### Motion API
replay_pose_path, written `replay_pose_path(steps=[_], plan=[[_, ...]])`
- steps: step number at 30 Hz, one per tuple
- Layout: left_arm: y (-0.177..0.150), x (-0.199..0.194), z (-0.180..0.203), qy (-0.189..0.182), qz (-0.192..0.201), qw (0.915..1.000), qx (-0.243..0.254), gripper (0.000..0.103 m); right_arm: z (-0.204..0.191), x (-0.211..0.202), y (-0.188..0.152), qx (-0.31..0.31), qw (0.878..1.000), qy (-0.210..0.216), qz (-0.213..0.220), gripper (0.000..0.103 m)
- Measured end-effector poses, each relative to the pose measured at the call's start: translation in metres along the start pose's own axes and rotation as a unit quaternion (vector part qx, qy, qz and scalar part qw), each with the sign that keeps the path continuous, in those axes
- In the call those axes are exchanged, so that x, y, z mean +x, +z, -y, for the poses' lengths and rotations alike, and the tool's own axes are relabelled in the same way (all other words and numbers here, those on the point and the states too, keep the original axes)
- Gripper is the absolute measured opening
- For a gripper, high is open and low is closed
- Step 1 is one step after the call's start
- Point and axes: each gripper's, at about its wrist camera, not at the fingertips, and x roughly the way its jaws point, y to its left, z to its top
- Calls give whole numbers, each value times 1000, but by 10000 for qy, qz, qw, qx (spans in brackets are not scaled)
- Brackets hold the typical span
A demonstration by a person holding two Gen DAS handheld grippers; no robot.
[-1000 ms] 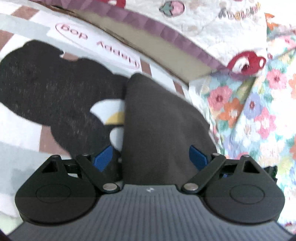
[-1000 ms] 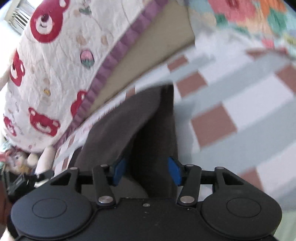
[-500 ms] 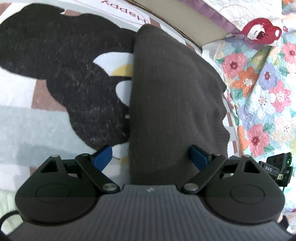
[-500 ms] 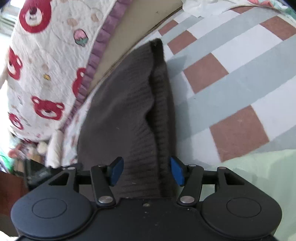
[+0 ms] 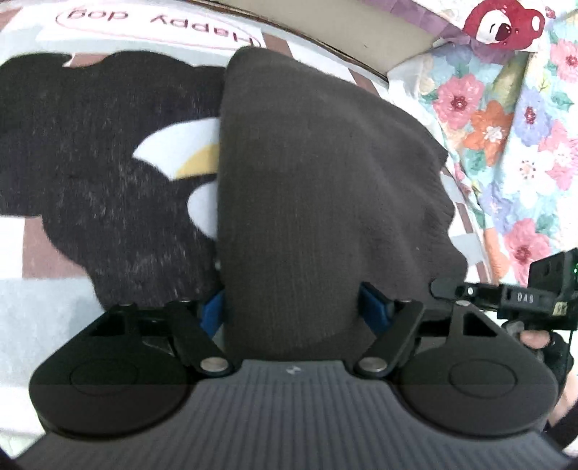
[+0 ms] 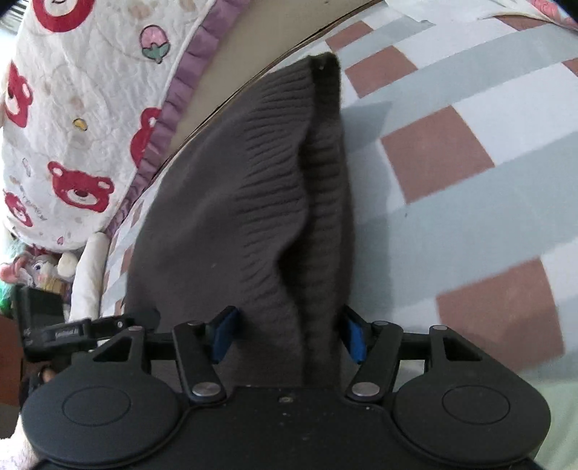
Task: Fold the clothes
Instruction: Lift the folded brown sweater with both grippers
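A dark grey knitted sweater is lying folded on a checked blanket, partly covering a black dog print on it, under the words "Happy dog".

The left gripper is sitting over the near edge of the sweater, its blue fingers spread on either side of the cloth rather than pinching it; whether they are touching it I cannot tell. The right gripper is sitting at the sweater's ribbed edge, where two layers are showing one over the other; its blue fingers are also spread, with the cloth running between them.

A white quilt with red bears is lying beyond the sweater, and a flowered cover is showing at the right of the left view. A gloved hand is gripping the other tool there.
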Motion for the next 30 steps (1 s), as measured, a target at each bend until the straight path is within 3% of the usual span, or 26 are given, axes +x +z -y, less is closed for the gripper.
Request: replay_pose_path(steps=[5,6,7,8,11,13,16,21,24,27,30], plan=[[-1,-13,25,338,432,9968,584,87,11,12,8,280,9985,318,349,66],[-1,-16,30,406,518,9954,701,75,8,13,8,224,9985,316,391,58],[-1,-18,35,473,604,9937,817,54,2,14,7,48,9986,281,441,50],[-1,-21,39,540,689,9918,933,47,-6,13,6,-131,9984,249,494,41],[-1,-29,54,742,952,9843,1284,42,-41,-6,2,-775,9925,356,872,36],[-5,-46,71,895,1288,9742,1623,42,-75,-16,0,-1210,9867,386,1014,35],[1,-74,77,817,1787,9654,1715,42,-119,-25,-1,-1610,9794,343,1167,35],[16,-126,48,586,1911,9710,1311,42,-165,-38,7,-1672,9731,668,1439,34],[17,-156,18,444,1872,9755,1071,42,-186,-29,10,-1524,9738,1003,1356,34],[9,-158,-20,463,1763,9791,907,43,-203,-6,5,-1674,9733,1074,1150,35],[-1,-131,-65,599,1477,9853,609,43,-208,39,0,-1688,9784,857,824,35]])
